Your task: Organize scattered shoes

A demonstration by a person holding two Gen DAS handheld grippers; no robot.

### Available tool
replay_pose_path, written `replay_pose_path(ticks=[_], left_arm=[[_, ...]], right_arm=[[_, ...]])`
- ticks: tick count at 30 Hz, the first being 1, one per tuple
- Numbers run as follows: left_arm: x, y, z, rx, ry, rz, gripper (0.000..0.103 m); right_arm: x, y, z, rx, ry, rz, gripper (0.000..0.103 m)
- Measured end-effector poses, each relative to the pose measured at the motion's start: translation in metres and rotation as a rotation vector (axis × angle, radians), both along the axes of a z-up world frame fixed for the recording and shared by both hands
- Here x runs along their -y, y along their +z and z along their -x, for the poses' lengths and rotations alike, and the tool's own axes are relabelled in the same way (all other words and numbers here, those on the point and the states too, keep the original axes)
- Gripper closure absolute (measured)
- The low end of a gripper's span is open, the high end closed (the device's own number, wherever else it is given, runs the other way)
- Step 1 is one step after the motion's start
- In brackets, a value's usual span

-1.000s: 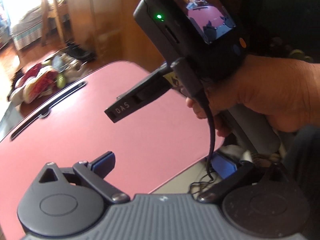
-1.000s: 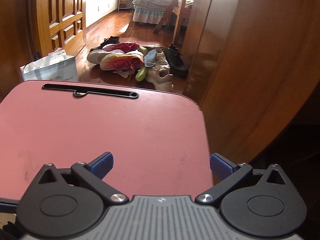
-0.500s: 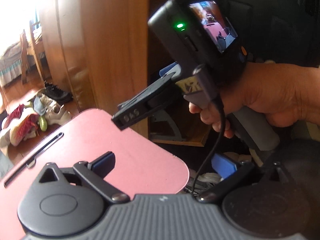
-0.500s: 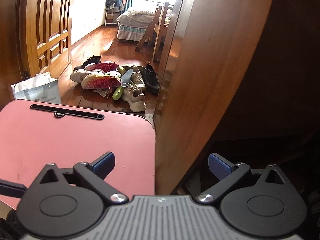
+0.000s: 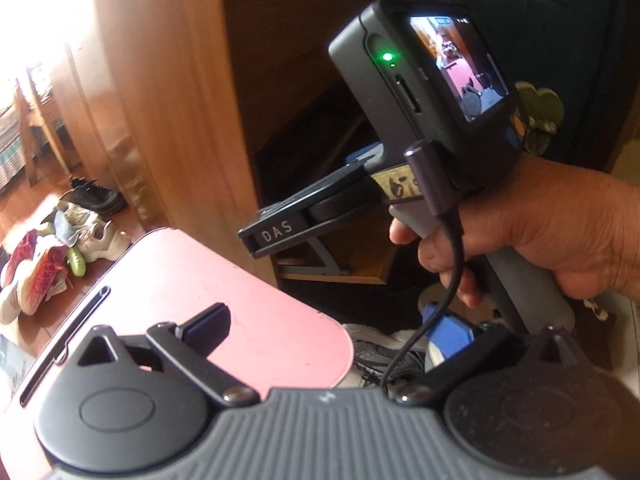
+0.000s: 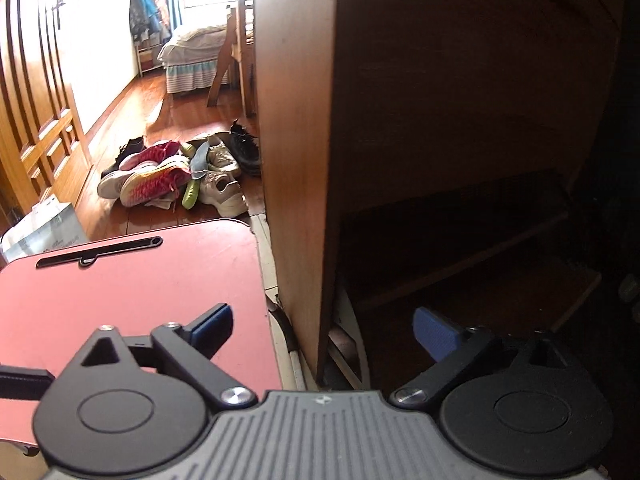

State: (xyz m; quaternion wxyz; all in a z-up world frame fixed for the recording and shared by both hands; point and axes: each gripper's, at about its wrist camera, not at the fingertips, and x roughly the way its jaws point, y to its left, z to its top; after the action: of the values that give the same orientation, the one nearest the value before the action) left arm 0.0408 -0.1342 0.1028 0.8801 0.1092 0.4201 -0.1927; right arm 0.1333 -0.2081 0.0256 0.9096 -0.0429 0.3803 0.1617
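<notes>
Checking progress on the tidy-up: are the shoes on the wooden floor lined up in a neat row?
No, the shoes lie in a jumbled pile on the wooden floor, overlapping and pointing different ways beside the cabinet.

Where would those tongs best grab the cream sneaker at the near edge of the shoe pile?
Probably at the ankle collar of the cream sneaker. It sits upright on its sole at the near edge of the shoe pile, opening facing up, so coming down from above should let one finger slip inside and one stay outside.
</notes>
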Motion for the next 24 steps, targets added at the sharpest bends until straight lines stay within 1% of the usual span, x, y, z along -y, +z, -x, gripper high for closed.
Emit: replay_pose_path(ticks=[1, 3, 4, 6, 8, 11, 13, 16, 19, 20, 24], left_arm=[[0.005, 0.002, 0.001, -0.004, -0.028, 0.001, 0.0], [0.013, 0.008, 0.004, -0.004, -0.09, 0.01, 0.0], [0.016, 0.01, 0.006, -0.004, -0.116, 0.011, 0.0], [0.023, 0.01, 0.009, -0.005, -0.156, 0.007, 0.0], [0.033, 0.009, 0.011, -0.011, -0.189, -0.009, 0.0], [0.05, 0.005, 0.016, -0.013, -0.23, -0.027, 0.0], [0.061, 0.0, 0.021, -0.016, -0.255, -0.032, 0.0], [0.069, -0.004, 0.025, -0.025, -0.266, -0.015, 0.0], [0.075, -0.008, 0.029, -0.055, -0.277, 0.008, 0.0], [0.078, -0.009, 0.03, -0.061, -0.284, 0.007, 0.0], [0.088, -0.013, 0.039, -0.062, -0.3, -0.015, 0.0]], right_arm=[[0.004, 0.001, 0.002, -0.009, -0.008, -0.001, 0.033], [0.014, 0.001, 0.007, -0.026, -0.02, -0.008, 0.045], [0.022, -0.001, 0.011, -0.033, -0.02, -0.018, 0.048], [0.032, -0.003, 0.016, -0.042, -0.032, -0.021, 0.064], [0.046, -0.005, 0.023, -0.061, -0.05, -0.026, 0.067], [0.058, -0.007, 0.035, -0.067, -0.056, -0.027, 0.068], [0.065, -0.007, 0.041, -0.063, -0.056, -0.008, 0.069], [0.078, -0.007, 0.051, -0.055, -0.062, 0.02, 0.068], [0.085, -0.006, 0.056, -0.038, -0.063, 0.029, 0.06], [0.088, -0.007, 0.057, -0.037, -0.072, 0.037, 0.055], [0.101, -0.014, 0.061, -0.038, -0.13, 0.045, 0.054]])
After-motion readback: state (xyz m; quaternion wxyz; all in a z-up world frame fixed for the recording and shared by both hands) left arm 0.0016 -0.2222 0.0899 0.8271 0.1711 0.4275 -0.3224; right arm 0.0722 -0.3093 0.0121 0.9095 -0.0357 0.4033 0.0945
